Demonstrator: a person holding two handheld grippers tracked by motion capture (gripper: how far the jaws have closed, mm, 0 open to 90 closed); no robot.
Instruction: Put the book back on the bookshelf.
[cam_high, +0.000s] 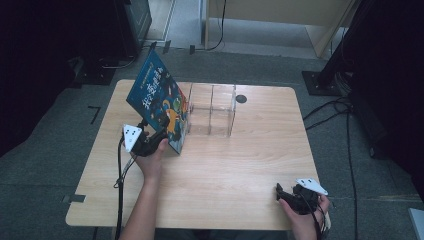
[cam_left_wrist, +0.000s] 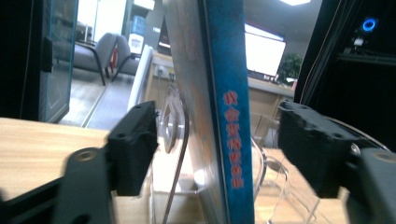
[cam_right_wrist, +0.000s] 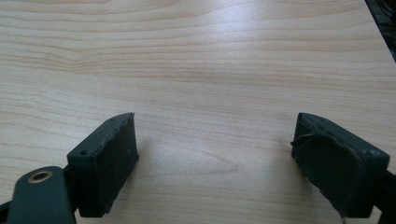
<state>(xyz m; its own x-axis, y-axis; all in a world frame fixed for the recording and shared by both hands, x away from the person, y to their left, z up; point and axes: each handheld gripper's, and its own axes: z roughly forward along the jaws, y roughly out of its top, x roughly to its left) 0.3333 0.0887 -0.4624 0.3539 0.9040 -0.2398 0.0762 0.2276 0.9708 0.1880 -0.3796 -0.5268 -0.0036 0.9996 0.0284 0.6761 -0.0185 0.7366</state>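
A blue picture book (cam_high: 157, 100) stands on its edge at the left end of a clear acrylic rack (cam_high: 212, 110), its top tilted away to the left. My left gripper (cam_high: 162, 125) reaches the book's near lower corner. In the left gripper view the blue spine with red characters (cam_left_wrist: 229, 116) rises between the two jaws of the left gripper (cam_left_wrist: 226, 149). A gap shows on each side, so the pads do not press on it. My right gripper (cam_high: 278, 192) rests at the table's near right and stands open over bare wood (cam_right_wrist: 215, 154).
The wooden table (cam_high: 240, 165) has a small dark round hole (cam_high: 241, 98) behind the rack. The rack's clear dividers (cam_left_wrist: 261, 158) show beyond the book. Cables (cam_high: 345, 115) and dark stands lie on the floor to the right.
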